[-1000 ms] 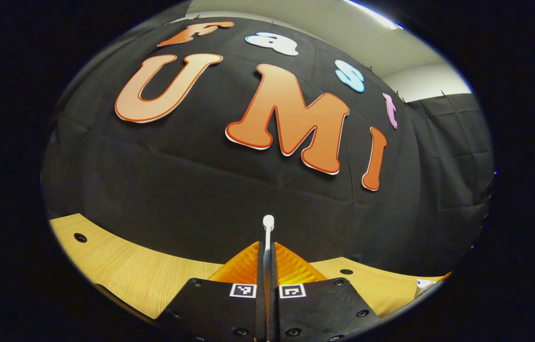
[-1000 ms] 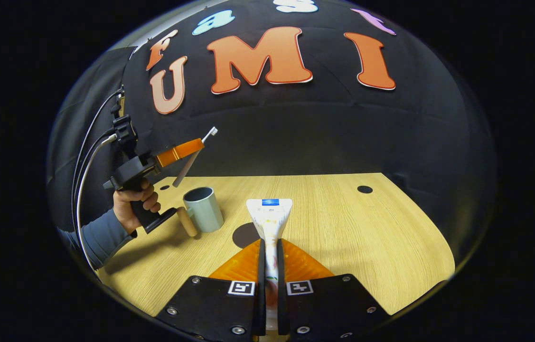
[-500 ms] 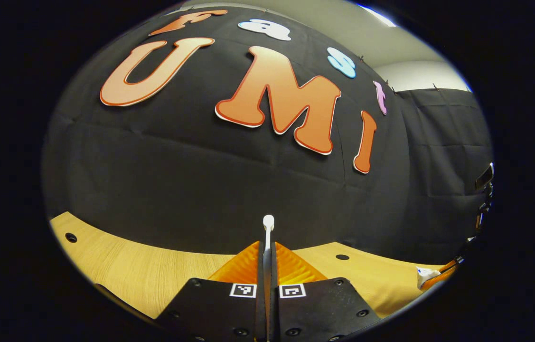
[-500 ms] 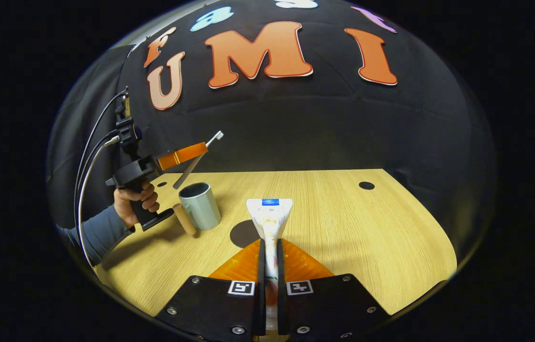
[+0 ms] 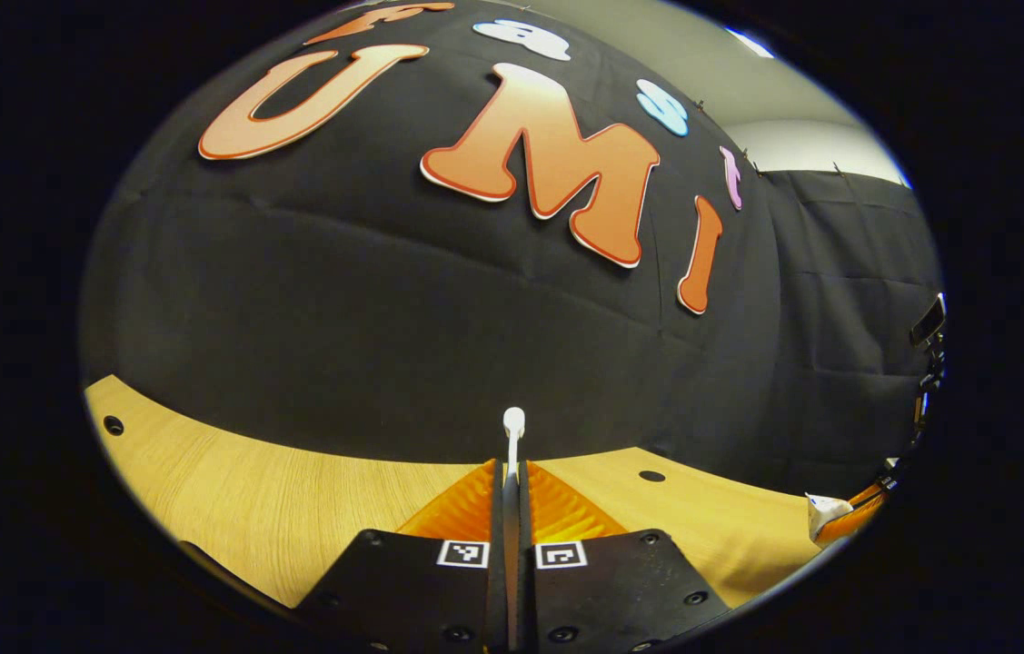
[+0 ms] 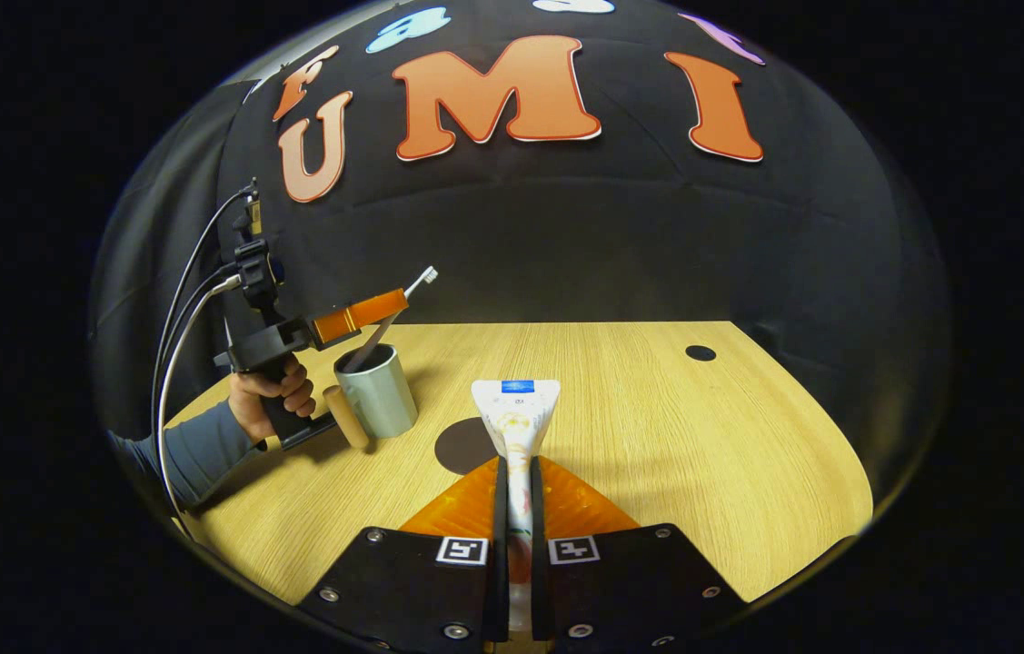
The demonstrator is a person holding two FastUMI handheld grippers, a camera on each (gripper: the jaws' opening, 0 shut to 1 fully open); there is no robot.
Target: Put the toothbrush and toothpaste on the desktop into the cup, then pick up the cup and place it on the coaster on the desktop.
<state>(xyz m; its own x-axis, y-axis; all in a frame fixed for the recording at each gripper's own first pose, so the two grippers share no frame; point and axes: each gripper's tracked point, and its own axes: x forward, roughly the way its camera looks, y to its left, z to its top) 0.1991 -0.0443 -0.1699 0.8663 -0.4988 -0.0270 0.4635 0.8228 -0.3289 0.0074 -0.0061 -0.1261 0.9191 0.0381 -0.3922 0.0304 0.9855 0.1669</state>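
Observation:
In the left gripper view my left gripper (image 5: 512, 470) is shut on a thin toothbrush (image 5: 513, 422) whose white head sticks out past the fingertips. The right gripper view shows that left gripper (image 6: 401, 300) above a pale green cup (image 6: 377, 397) with a wooden handle, the toothbrush (image 6: 422, 278) slanting down with its lower end in the cup's mouth. My right gripper (image 6: 516, 465) is shut on a white toothpaste tube (image 6: 516, 411), flat crimped end forward. A dark round coaster (image 6: 460, 447) lies on the desktop just behind the tube, right of the cup.
A hand (image 6: 275, 395) in a grey-blue sleeve holds the left gripper, with cables trailing up behind it. The wooden desktop (image 6: 657, 427) has small round holes (image 6: 700, 352) near its back edge. The toothpaste's end (image 5: 820, 525) shows at the far right of the left gripper view.
The left gripper has come down and rightward over the cup, bringing the toothbrush's lower end from above the cup into its mouth. The right gripper and toothpaste have barely moved.

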